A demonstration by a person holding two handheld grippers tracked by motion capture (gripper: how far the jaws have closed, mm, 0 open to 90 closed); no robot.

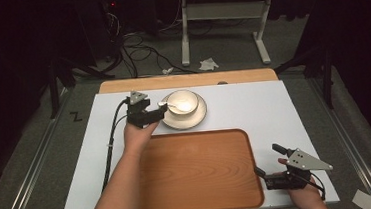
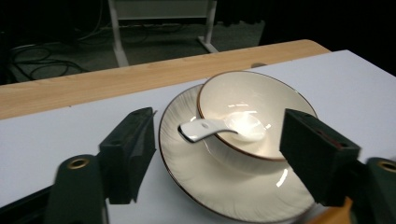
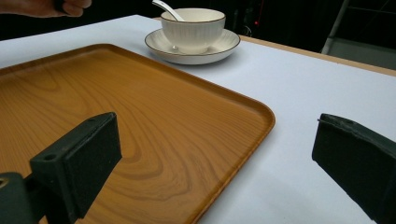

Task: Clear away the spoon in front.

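A white bowl (image 1: 184,101) stands on a gold-rimmed saucer (image 1: 198,118) at the back of the white mat. A white spoon (image 1: 166,105) lies in the bowl, its handle over the left rim. My left gripper (image 1: 157,111) is open at the saucer's left edge, close to the spoon handle (image 2: 198,128); in the left gripper view the bowl (image 2: 261,98) and saucer (image 2: 224,186) sit between the spread jaws. My right gripper (image 1: 268,160) is open and holds nothing, straddling the right rim of the wooden tray (image 1: 199,173). Bowl (image 3: 194,28) and tray (image 3: 140,112) lie ahead in the right gripper view.
The white mat (image 1: 269,108) covers a wooden table whose back edge (image 1: 186,80) shows behind the saucer. Cables and a white desk frame (image 1: 222,26) are on the floor beyond. A crumpled paper (image 1: 209,63) lies there too.
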